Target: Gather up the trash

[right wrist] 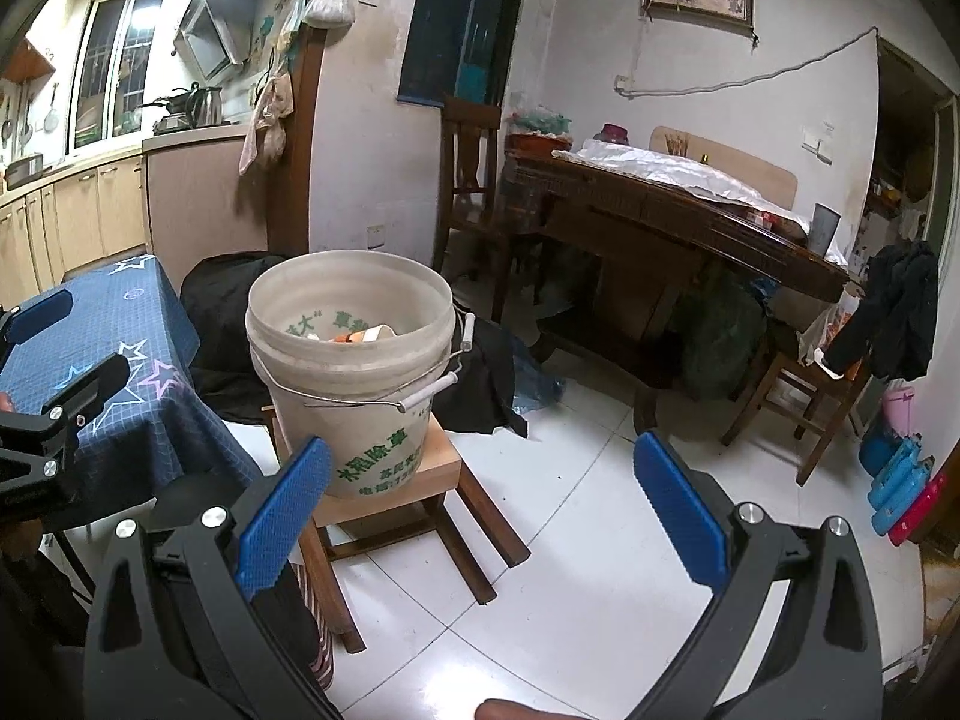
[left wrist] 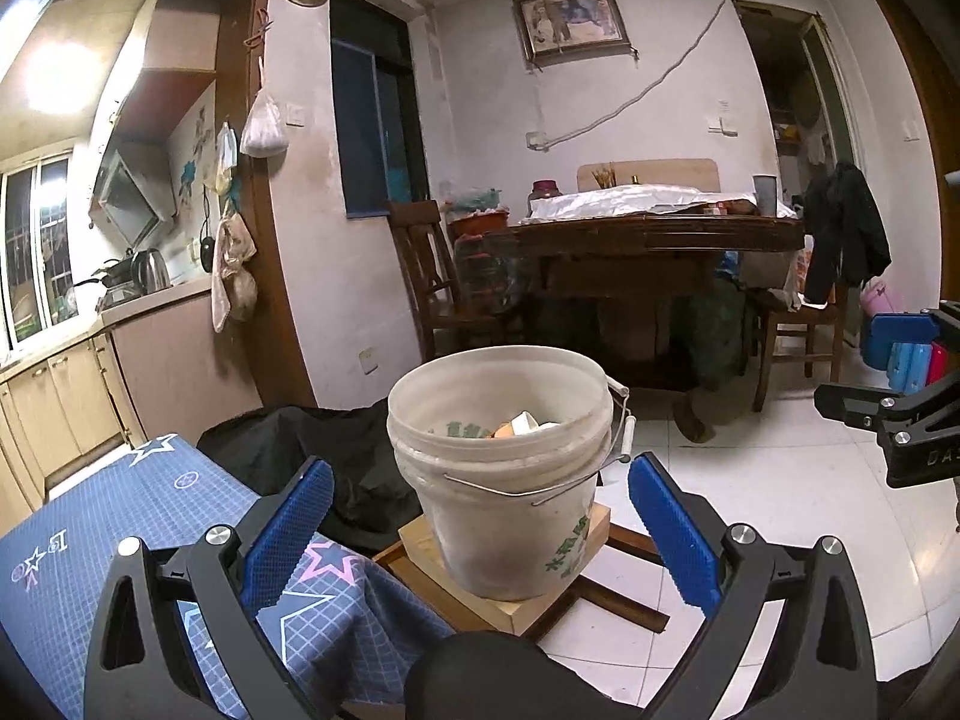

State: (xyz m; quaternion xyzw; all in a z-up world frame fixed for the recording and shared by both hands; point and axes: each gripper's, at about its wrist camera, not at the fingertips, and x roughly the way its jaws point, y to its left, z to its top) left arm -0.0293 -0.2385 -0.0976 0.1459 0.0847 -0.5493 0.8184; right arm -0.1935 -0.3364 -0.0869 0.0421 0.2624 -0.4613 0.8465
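A white plastic bucket (left wrist: 501, 468) stands on a small wooden stool (right wrist: 414, 492) on the tiled floor, beside a table under a blue star-patterned cloth (left wrist: 150, 516). Dark fabric (left wrist: 336, 450) is heaped behind it. Inside the bucket lie paper scraps (left wrist: 519, 425). The left gripper (left wrist: 480, 540) and right gripper (right wrist: 483, 516) both gape wide, empty, near the bucket.

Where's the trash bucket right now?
The bucket stands on a small wooden stool, centre of the left view, right of the blue-clothed table.
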